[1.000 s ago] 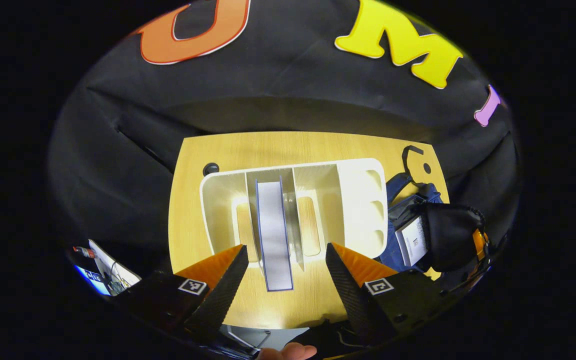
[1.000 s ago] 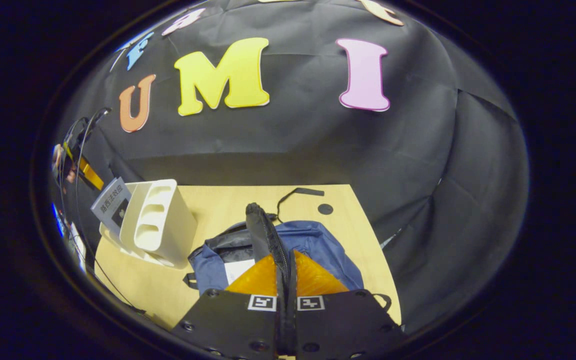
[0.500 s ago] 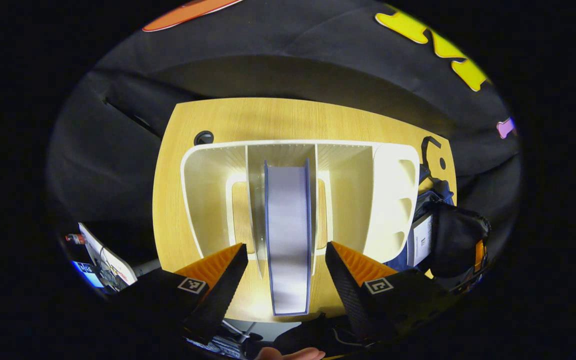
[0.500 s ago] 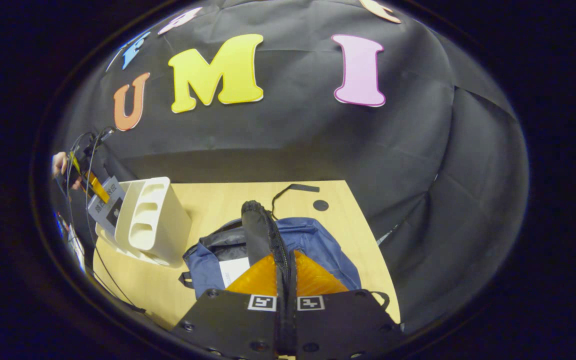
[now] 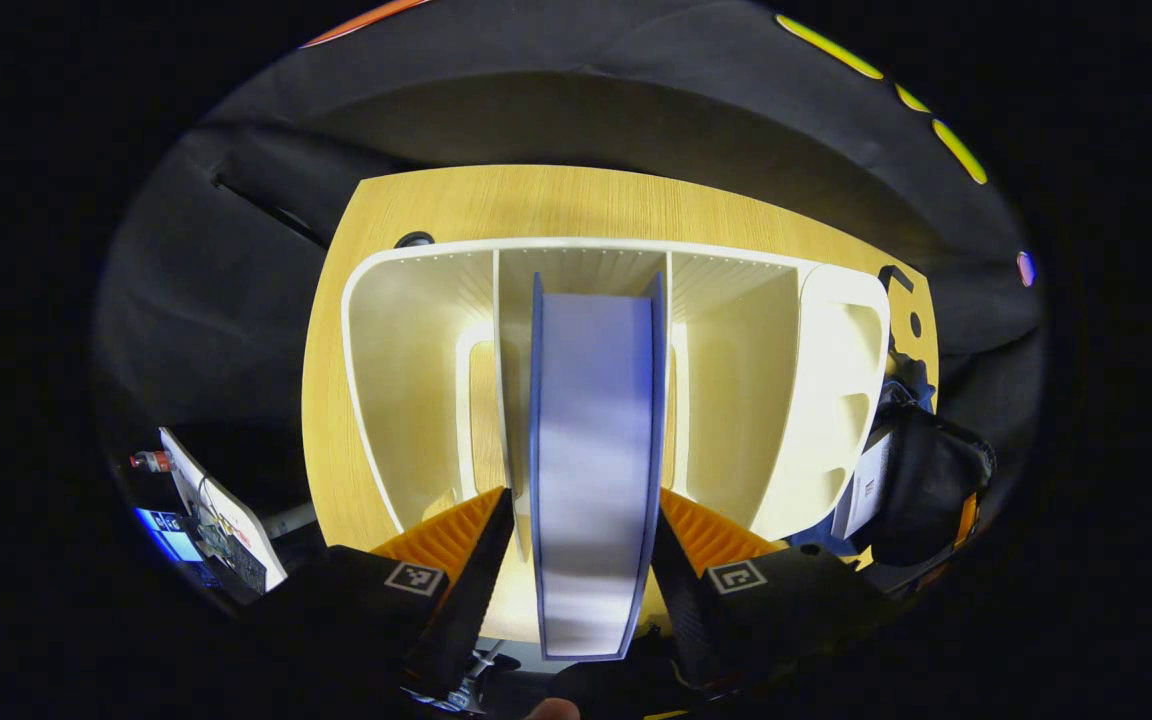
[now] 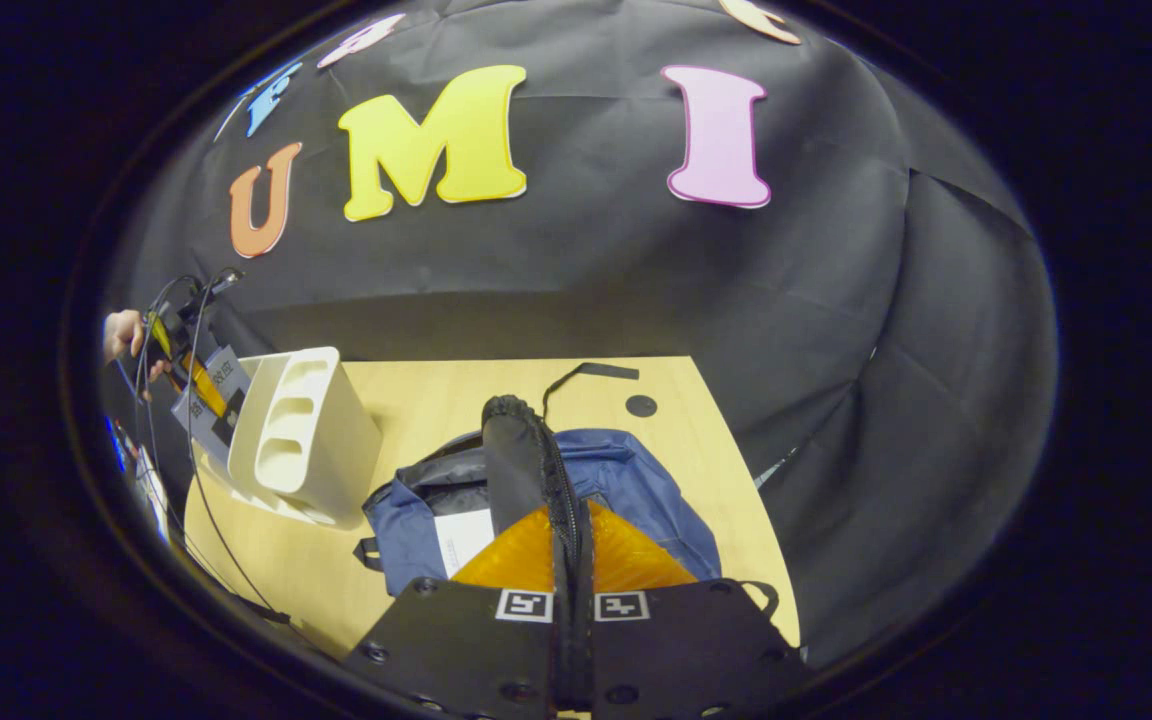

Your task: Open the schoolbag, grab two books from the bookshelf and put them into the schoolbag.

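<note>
A white bookshelf point(image 5: 416, 380) stands on the wooden table point(image 5: 386, 220). One book point(image 5: 591, 440) with blue covers stands in its middle slot, page edge toward me. My left gripper point(image 5: 584, 500) is open and straddles that book, one finger close on each side. The blue schoolbag point(image 6: 636, 480) lies open beside the bookshelf point(image 6: 306, 440). My right gripper point(image 6: 573, 540) is shut on the bag's black zippered flap point(image 6: 521, 460) and holds it up. A white book point(image 6: 464, 540) lies inside the bag. The flap point(image 5: 926, 480) also shows at the right of the left gripper view.
A black strap point(image 6: 586, 374) and a round cable hole point(image 6: 641, 405) lie on the table point(image 6: 436, 400) behind the bag. A hand point(image 6: 122, 330) and cables show at the far left. A screen and electronics point(image 5: 206, 510) sit below the table's left edge.
My left gripper has moved forward and down until its fingers flank the book in the shelf. The right gripper keeps holding the flap up, almost still.
</note>
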Motion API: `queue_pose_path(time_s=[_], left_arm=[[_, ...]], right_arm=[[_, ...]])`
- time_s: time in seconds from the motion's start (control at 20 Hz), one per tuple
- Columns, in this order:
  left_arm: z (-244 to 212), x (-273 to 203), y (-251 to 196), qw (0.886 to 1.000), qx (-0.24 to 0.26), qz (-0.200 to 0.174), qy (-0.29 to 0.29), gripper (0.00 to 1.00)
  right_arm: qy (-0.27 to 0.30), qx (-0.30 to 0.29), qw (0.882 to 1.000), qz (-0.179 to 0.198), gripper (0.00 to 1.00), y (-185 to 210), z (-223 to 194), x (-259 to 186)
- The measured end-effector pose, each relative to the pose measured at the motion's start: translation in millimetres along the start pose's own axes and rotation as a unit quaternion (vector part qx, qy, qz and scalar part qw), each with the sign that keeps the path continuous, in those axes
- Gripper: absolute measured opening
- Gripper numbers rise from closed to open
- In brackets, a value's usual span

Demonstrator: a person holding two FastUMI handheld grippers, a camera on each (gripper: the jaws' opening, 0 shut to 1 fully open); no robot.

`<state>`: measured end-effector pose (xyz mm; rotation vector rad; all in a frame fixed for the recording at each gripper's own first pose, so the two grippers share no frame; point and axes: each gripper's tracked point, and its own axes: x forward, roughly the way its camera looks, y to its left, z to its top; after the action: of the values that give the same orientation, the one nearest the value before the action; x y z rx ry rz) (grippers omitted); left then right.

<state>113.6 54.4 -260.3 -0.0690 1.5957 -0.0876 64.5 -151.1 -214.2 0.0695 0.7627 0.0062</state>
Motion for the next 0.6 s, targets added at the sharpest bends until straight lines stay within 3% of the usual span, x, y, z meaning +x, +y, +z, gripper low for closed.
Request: queue_pose_path(time_s=[0.3, 0.6], left_arm=[[-5, 8, 6, 1.000, -0.006, 0.026, 0.014, 0.65], [-9, 7, 2, 0.999, -0.023, 0.026, 0.020, 0.48]], right_arm=[[0.000, -0.003, 1.000, 0.007, 0.01, 0, -4, 3], [0.000, -0.001, 1.000, 0.012, 0.01, -5, -8, 4]])
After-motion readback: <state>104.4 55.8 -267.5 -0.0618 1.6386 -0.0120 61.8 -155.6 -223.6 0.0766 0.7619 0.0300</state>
